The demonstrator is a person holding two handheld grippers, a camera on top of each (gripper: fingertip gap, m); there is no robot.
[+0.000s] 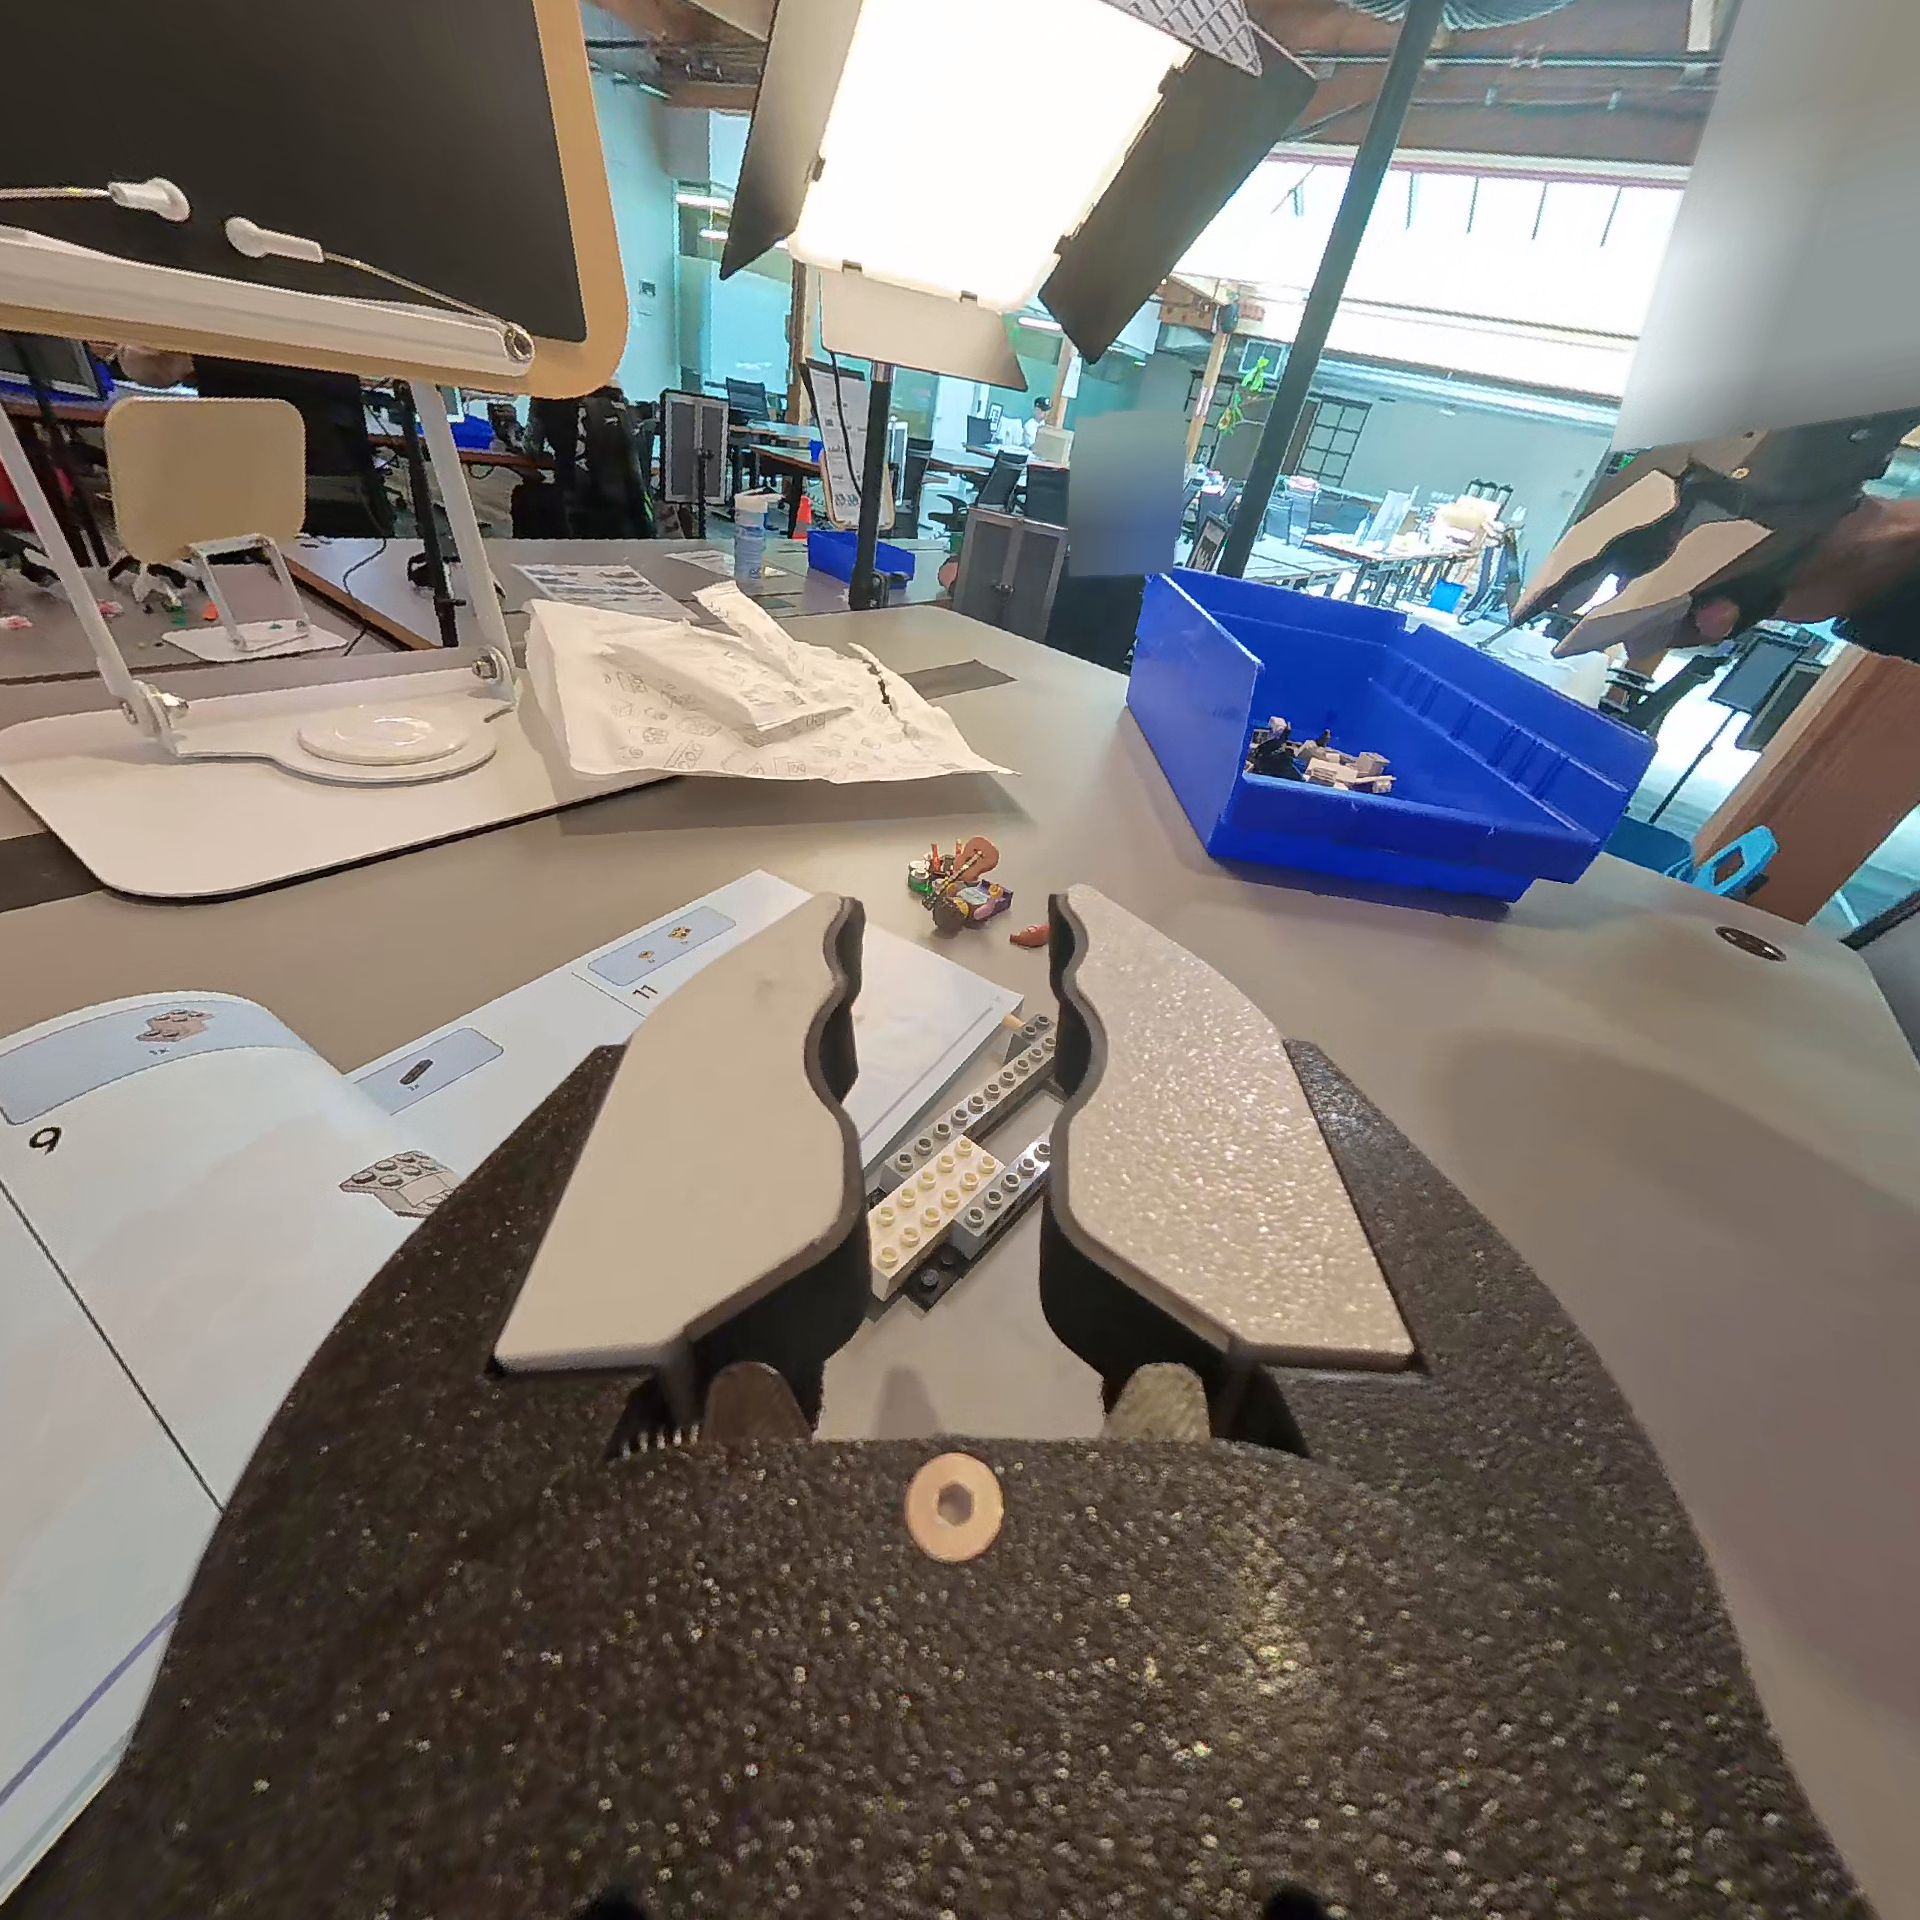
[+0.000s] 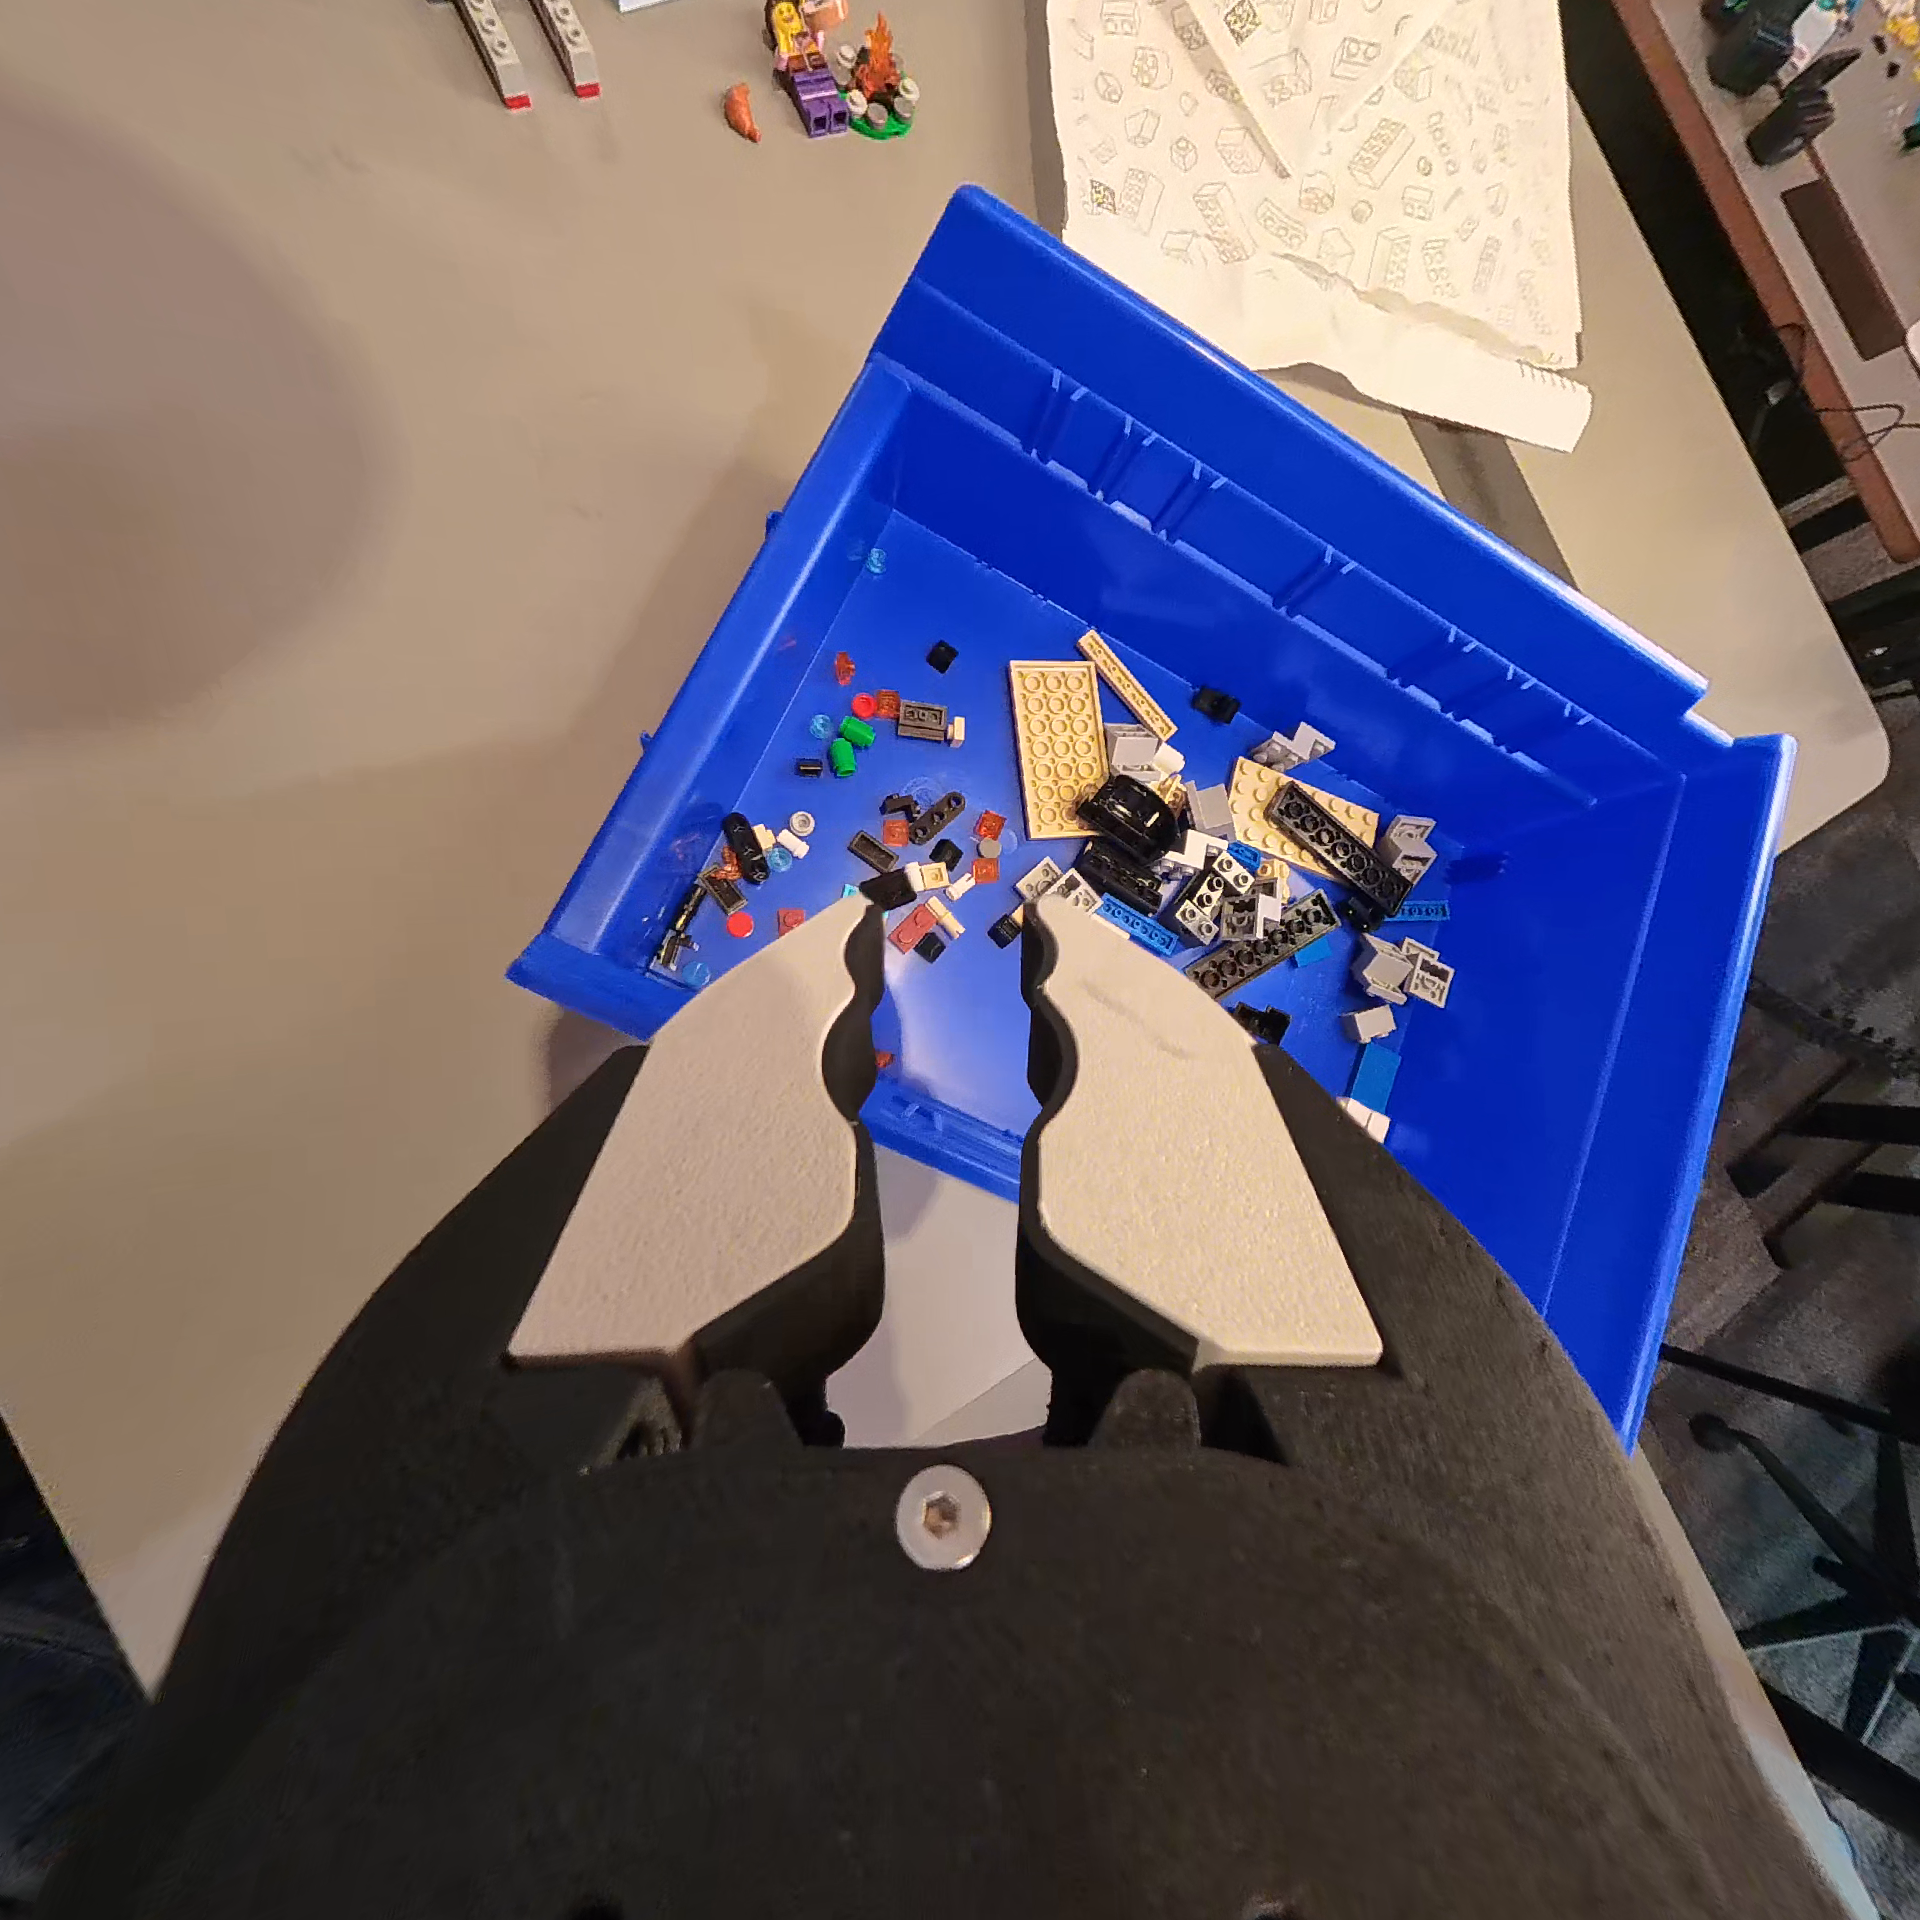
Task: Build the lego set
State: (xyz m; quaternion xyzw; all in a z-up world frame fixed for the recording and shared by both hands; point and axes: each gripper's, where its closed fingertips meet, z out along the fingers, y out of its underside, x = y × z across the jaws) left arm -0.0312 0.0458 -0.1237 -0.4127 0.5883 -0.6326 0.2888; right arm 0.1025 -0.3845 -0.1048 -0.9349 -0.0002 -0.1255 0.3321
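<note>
Two open tools: left (image 1: 956,925) over booklet (image 1: 208,1143), right (image 2: 951,914) above bin (image 2: 1195,499).

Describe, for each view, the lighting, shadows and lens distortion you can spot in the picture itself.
Left wrist view: the bright light panel is blown out to white, the table edge bows from wide-angle distortion, and a soft shadow falls right of the left gripper. Right wrist view: dimmer, warmer light; a broad soft shadow on the table; the blue bin stays sharp.

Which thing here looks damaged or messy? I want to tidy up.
The white printed paper bag beyond the booklet lies crumpled with a torn, jagged edge. The blue bin sits askew on the table.
</note>
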